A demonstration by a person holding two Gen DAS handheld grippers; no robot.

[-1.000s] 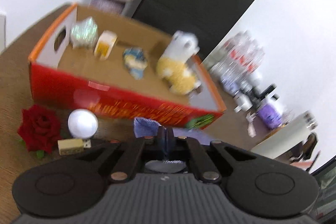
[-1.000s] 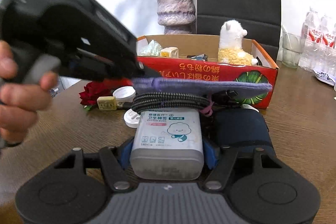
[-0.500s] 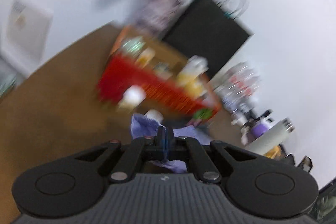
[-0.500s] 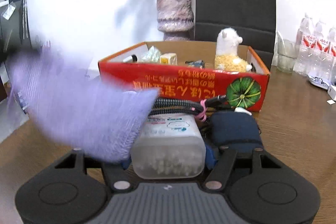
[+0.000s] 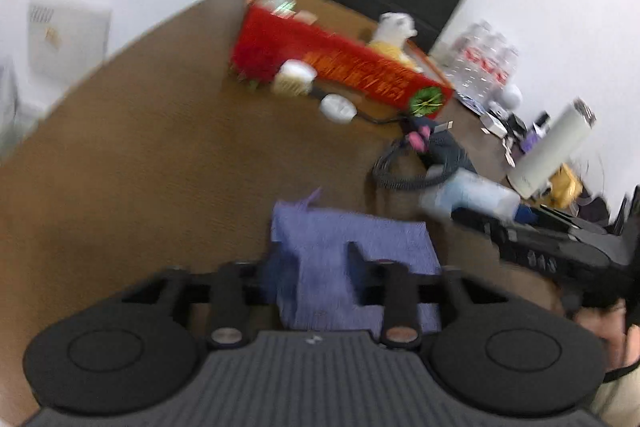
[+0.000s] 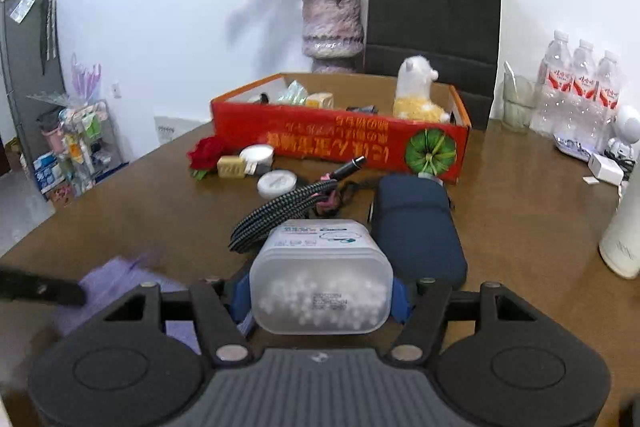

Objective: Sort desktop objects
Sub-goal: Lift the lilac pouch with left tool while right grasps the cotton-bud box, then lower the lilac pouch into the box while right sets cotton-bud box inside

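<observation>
The left gripper (image 5: 316,267) is opening over the purple cloth (image 5: 352,259), which lies on the worktop (image 5: 160,167) well in front of the red box (image 5: 340,67). The cloth sits between the spreading fingers (image 5: 354,255), but blur hides whether the pads are clear of it. The right gripper (image 6: 320,291) has its fingers set fairly wide and clamped on the clear swab container (image 6: 320,279), which looks raised off the worktop, nearer the camera than the coiled braided cable (image 6: 280,215) and the navy pouch (image 6: 416,227), with the red box beyond them.

The step in hand looks like letting the cloth go while carrying the container toward the box. To do it well, let the left fingers part fully before drawing back, so the fabric does not snag and drag. Keep the container level and squarely pinched; its smooth plastic walls could slip if tilted. Lift it over the cable and pouch rather than pushing through them, and aim for open floor inside the box between the plush alpaca (image 6: 416,95) and the small items at the box's far-left end.
</observation>
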